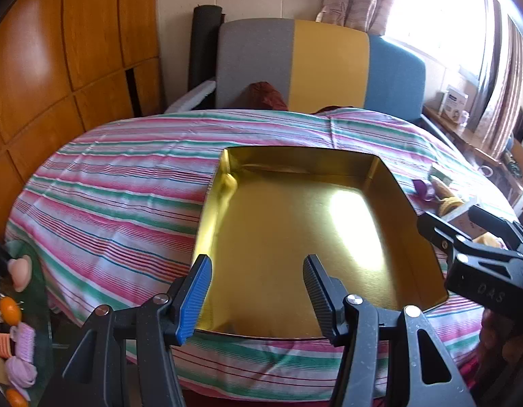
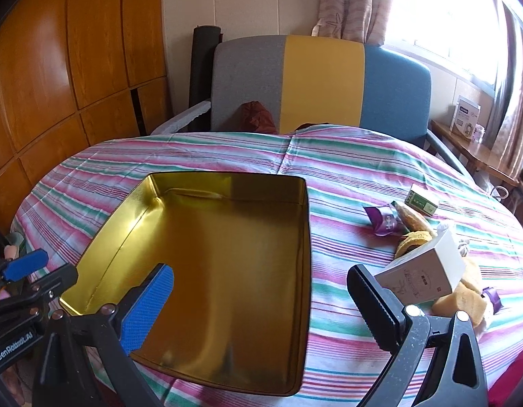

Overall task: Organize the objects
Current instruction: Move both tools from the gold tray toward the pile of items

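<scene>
Both grippers are hovering with fingers wide and holding nothing: the left gripper (image 1: 258, 291) over the gold tin (image 2: 227, 257), the right gripper (image 2: 261, 302) beside its rim. Ahead-right of the right fingers, the white box (image 2: 424, 271) is leaning on the snack packets (image 2: 410, 227); a careless grip risks toppling it or dragging the striped cloth (image 2: 346, 176).

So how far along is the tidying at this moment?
Nothing looks done: the gold tin is empty. The left gripper and right gripper are open, holding nothing. Left to do: white box, green box, purple packet, sponges.
</scene>
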A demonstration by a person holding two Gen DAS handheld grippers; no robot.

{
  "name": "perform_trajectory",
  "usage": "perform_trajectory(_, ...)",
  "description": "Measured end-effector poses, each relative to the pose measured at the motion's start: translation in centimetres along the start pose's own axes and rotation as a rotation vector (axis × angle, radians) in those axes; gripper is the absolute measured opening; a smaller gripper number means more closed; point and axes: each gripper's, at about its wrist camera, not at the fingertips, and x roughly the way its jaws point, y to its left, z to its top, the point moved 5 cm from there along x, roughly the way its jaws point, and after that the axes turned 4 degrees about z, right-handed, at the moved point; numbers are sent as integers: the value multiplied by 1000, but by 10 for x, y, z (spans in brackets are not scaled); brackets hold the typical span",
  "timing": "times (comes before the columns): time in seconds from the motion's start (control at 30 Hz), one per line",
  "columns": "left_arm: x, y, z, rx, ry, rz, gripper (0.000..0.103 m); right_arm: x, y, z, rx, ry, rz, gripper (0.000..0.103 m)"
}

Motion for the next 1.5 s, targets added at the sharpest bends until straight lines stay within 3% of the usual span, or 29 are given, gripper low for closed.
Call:
perform_trajectory(0.23,3,-10,-4,-7,32,-115,57,-2,-19,6,13,-3,-19,103)
perform_trajectory(0.4,2,-20,-1,37,13,-54,57,-11,-41,15,25,-26,-44,103)
perform_trajectory(0.53,2,-23,4,64,3,-48,57,-19,-62,24,32,-46,-69,103)
perform_trajectory(0.9,1,-48,18,145,-19,-99,70,-37,-181,41,173,-81,-180,103)
perform_trajectory(1.13,7,-74,22,222,-1,-97,70,-31,-262,27,267,-93,-247,103)
perform_trajectory(1.33,10,-97,22,262,12,-119,70,-24,-306,5,474,-83,-185,103)
perform_trajectory(1.5,15,-119,25,302,24,-151,70,-28,-310,3,517,-96,-158,103)
